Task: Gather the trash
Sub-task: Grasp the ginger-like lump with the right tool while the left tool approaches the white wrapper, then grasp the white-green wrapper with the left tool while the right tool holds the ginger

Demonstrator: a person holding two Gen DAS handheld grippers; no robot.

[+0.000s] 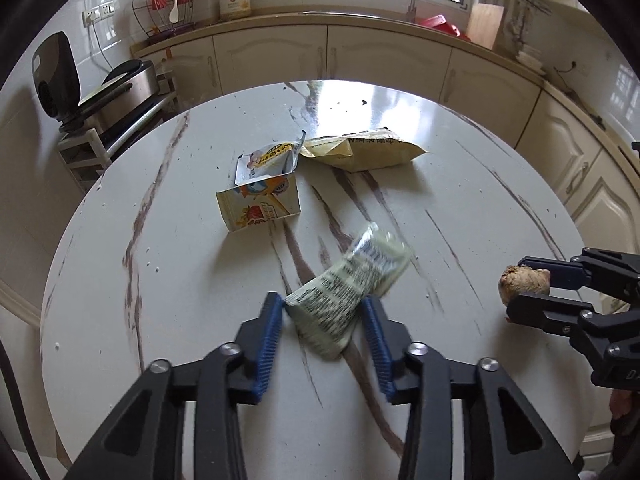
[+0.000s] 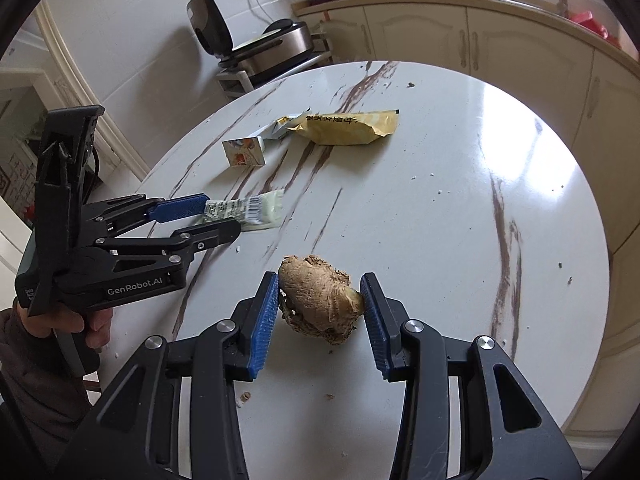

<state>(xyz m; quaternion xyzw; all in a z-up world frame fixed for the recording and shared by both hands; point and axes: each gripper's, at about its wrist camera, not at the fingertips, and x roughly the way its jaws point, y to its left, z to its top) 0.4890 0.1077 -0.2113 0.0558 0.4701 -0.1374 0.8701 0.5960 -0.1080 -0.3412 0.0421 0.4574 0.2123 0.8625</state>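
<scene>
My left gripper (image 1: 322, 306) is shut on a pale green printed wrapper (image 1: 352, 288) and holds it above the round marble table (image 1: 500, 200). It also shows in the right wrist view (image 2: 224, 216) with the wrapper (image 2: 244, 210). My right gripper (image 2: 320, 298) is shut on a brown lump of ginger (image 2: 320, 300), held above the table (image 2: 460, 200); it shows at the right of the left wrist view (image 1: 516, 288) with the ginger (image 1: 522, 284). An opened small carton (image 1: 260, 200) and a yellow bag (image 1: 360, 152) lie on the table beyond.
Crumbs (image 2: 246, 396) lie near the table's front edge. Cream kitchen cabinets (image 1: 380, 60) and a counter with a jar (image 1: 235, 0) run behind. A rack with appliances (image 1: 112, 100) stands at the left of the table.
</scene>
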